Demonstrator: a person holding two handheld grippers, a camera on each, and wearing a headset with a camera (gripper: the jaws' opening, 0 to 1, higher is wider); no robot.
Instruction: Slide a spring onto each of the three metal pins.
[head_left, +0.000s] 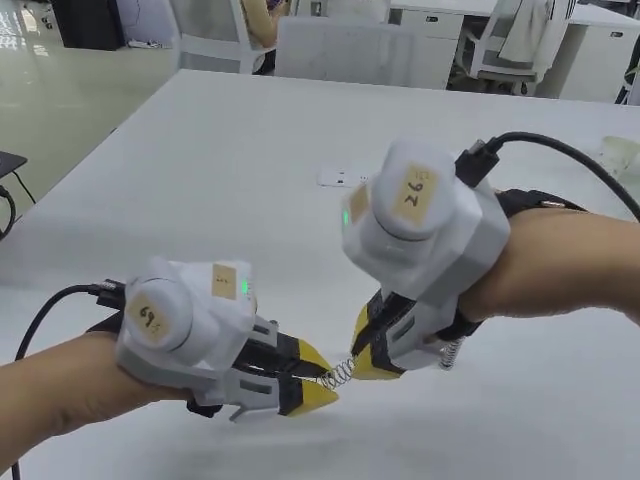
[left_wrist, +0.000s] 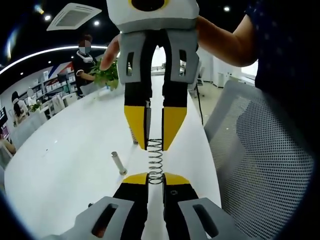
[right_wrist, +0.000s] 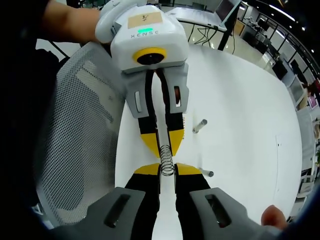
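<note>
Two grippers meet tip to tip over the white table (head_left: 250, 150). The left gripper (head_left: 318, 388) has its yellow-tipped jaws closed on one end of a spring (head_left: 340, 372). The right gripper (head_left: 362, 352) pinches the other end, so the spring spans the small gap between the two sets of tips. In the left gripper view a metal pin (left_wrist: 118, 162) sits on the table near the spring, to its left in that view. Just beside the right gripper, a blurred coil (head_left: 450, 352) may be a second spring.
</note>
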